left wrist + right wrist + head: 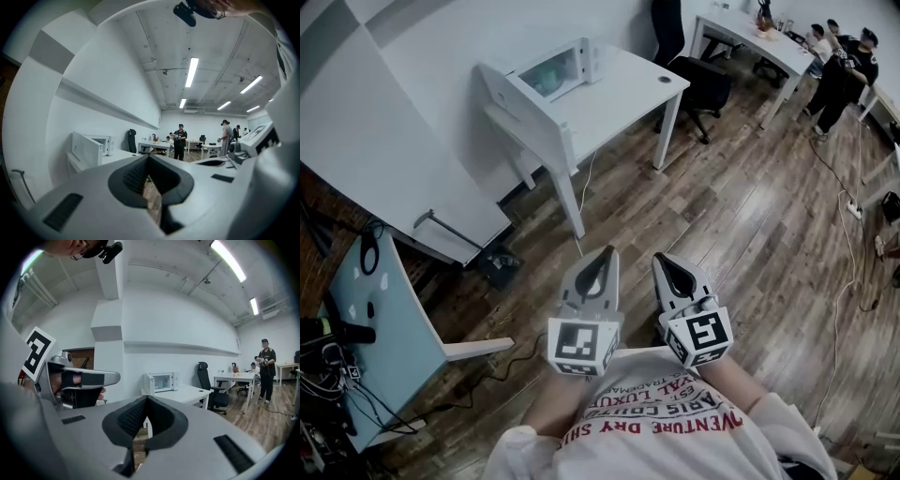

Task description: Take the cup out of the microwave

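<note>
The left gripper [598,267] and right gripper [673,270] were carried shut and empty, apparently because the microwave [551,71] stood well away.

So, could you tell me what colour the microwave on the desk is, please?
The microwave is white, seen best in the right gripper view.

Floor [741,225]: wood planks, glossy. Tabletop [623,89]: white, smooth, matt. Left gripper [602,258], right gripper [667,264]: grey matt plastic. Shirt [675,441]: printed cloth.
</note>
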